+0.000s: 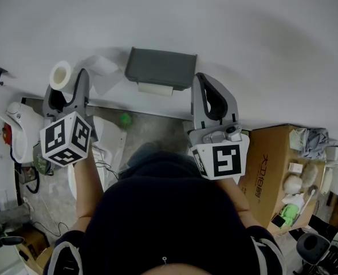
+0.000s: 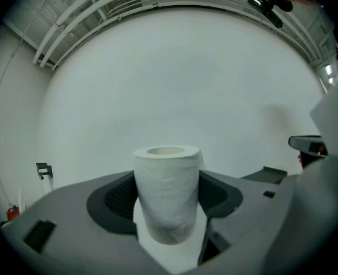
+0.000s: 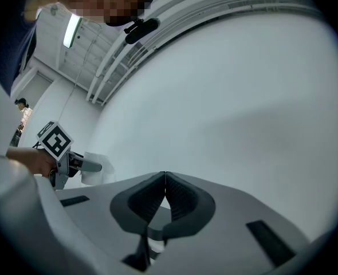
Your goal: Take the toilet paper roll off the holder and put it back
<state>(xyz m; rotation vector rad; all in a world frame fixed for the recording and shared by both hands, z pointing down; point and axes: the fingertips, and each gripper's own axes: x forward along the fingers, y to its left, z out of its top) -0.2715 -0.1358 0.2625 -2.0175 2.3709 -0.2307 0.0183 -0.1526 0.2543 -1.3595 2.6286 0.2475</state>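
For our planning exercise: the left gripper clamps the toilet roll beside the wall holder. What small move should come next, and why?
Probably swing the roll right, toward the holder: the left gripper grips it clear of the holder, on its left; the right gripper is shut, empty.

Left claw (image 2: pixel 168 177) clamped, right claw (image 3: pixel 165 177) closed empty.

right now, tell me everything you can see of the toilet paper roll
The toilet paper roll is white and soft-looking, faintly textured, with a hollow core showing at its top end. It stands upright, clamped by its sides in the left gripper, off the grey holder and to its left. A loose sheet trails from it.
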